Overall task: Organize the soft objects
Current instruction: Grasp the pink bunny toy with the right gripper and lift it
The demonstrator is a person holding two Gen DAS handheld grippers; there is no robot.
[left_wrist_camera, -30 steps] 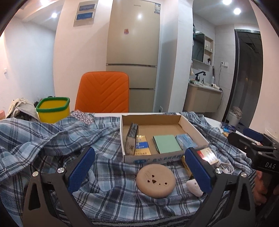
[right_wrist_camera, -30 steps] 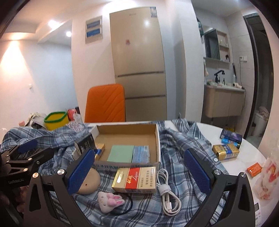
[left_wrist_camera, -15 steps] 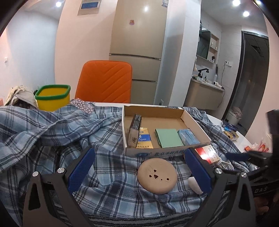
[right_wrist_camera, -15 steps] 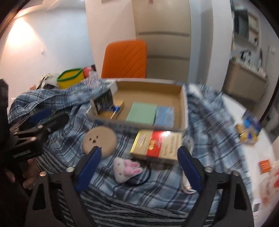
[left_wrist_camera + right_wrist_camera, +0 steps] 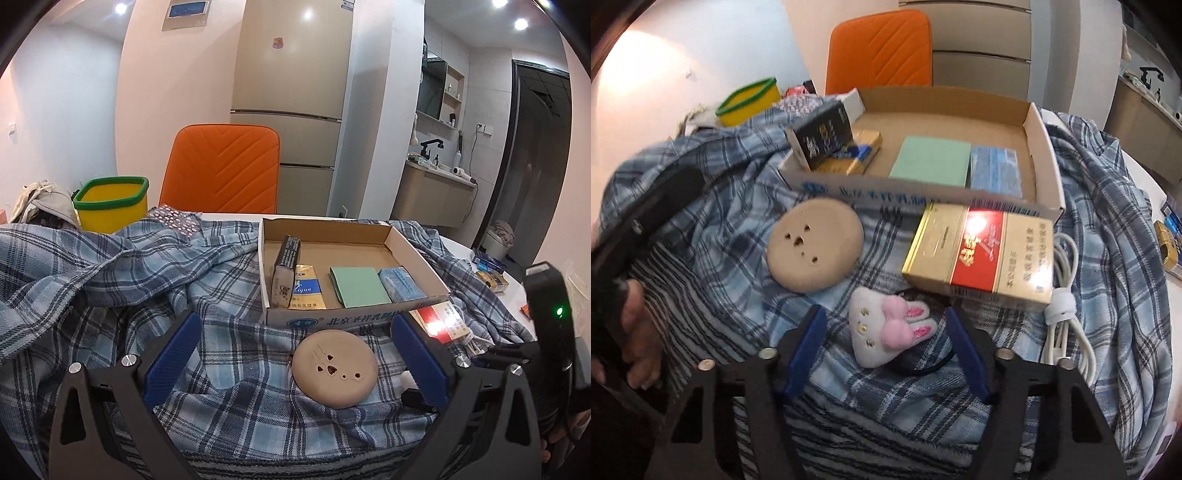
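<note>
A small white plush bunny with pink ears [image 5: 886,330] lies on the blue plaid cloth [image 5: 1108,221]. My right gripper [image 5: 884,336] is open, its blue fingers on either side of the bunny, apart from it. A round tan soft disc with small holes [image 5: 814,254] lies to the bunny's upper left; it also shows in the left wrist view [image 5: 334,373]. My left gripper [image 5: 295,358] is open and empty, held just before the disc. A cardboard tray [image 5: 417,258] behind holds small boxes and packets.
A gold and red carton [image 5: 982,254] and a coiled white cable [image 5: 1065,314] lie right of the bunny. A yellow bin with green rim [image 5: 110,203] stands at the back left, an orange chair [image 5: 221,173] behind the table. More small boxes [image 5: 491,273] lie on the far right.
My right gripper has dropped down and forward over the cloth and now brackets the bunny with narrower jaws. The left gripper has barely moved.
</note>
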